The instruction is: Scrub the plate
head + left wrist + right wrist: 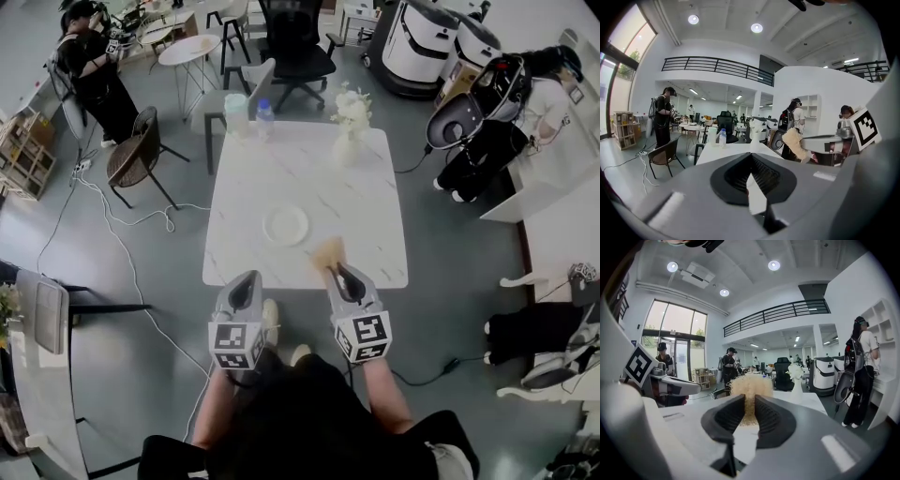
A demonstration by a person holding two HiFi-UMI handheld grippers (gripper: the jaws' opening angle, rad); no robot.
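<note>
The right tongs (339, 274) clamp a scrubber (329, 251) above the bench's (366, 187) near edge, just short of the plate (286, 225), which lies mid-bench. The left tongs (246, 289) are closed on nothing, off the bench edge. Scrubbing likely not begun: 0 contact, whole plate left.

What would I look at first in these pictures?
The right gripper pinches a fluffy tan scrubber above the near edge of the white table. A small white plate sits near the table's middle, just left of the scrubber. The left gripper is shut and empty, short of the table.
</note>
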